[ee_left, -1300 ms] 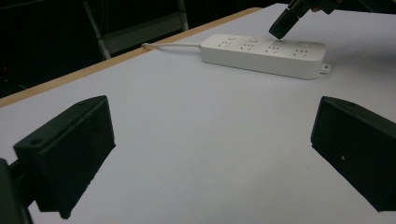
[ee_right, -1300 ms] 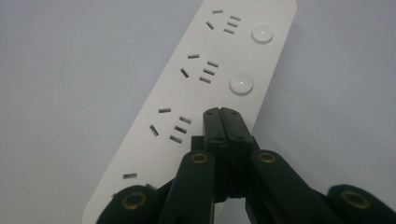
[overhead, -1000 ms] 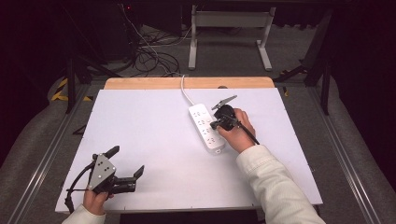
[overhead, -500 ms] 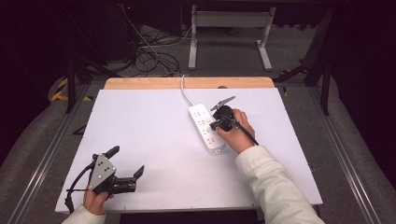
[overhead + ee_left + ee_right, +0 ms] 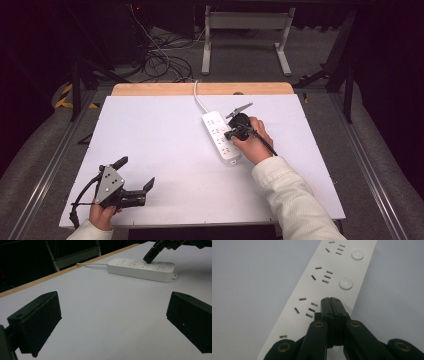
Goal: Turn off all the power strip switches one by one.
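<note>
Dark room, grey floor, tangled cables

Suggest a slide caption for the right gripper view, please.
Shut right gripper pressing down on a white power strip beside its round buttons.

Place: a lab or recording studio
Walls: dark, black curtains around
Floor: grey carpet – loose cables at the far left
Table: white board on wooden top, metal frame behind

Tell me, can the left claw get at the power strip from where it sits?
Probably yes: the left claw stands open, with bare table between it and the power strip; the right claw, shut, rests on the strip's middle.
</note>
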`<action>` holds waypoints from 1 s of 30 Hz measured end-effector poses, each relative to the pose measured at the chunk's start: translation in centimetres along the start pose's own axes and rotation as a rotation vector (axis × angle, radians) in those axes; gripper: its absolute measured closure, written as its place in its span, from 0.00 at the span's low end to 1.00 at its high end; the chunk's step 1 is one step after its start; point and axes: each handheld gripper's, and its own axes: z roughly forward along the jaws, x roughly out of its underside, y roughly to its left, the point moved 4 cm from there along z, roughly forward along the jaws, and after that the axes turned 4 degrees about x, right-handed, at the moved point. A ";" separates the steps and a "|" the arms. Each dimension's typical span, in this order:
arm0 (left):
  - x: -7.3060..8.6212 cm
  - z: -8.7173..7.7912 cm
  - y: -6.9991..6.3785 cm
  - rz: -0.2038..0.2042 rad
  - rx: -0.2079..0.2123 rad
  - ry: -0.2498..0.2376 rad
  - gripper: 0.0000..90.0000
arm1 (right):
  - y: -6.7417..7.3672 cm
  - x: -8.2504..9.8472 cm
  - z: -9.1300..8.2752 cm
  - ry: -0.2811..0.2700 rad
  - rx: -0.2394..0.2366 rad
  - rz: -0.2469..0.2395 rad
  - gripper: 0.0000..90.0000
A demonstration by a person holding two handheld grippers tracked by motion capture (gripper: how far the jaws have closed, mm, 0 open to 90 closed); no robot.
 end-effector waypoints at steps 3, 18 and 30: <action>0.0 0.0 0.0 0.001 0.000 0.000 0.00 | -0.1 0.0 0.0 -0.002 -0.009 0.016 1.00; -0.1 -0.1 0.1 0.002 -0.005 -0.004 0.00 | -0.1 -0.2 -0.2 -0.017 -0.015 0.036 1.00; 0.0 -0.1 0.2 -0.013 -0.010 -0.005 0.00 | 0.3 -1.7 -3.3 -0.135 -0.011 -0.009 1.00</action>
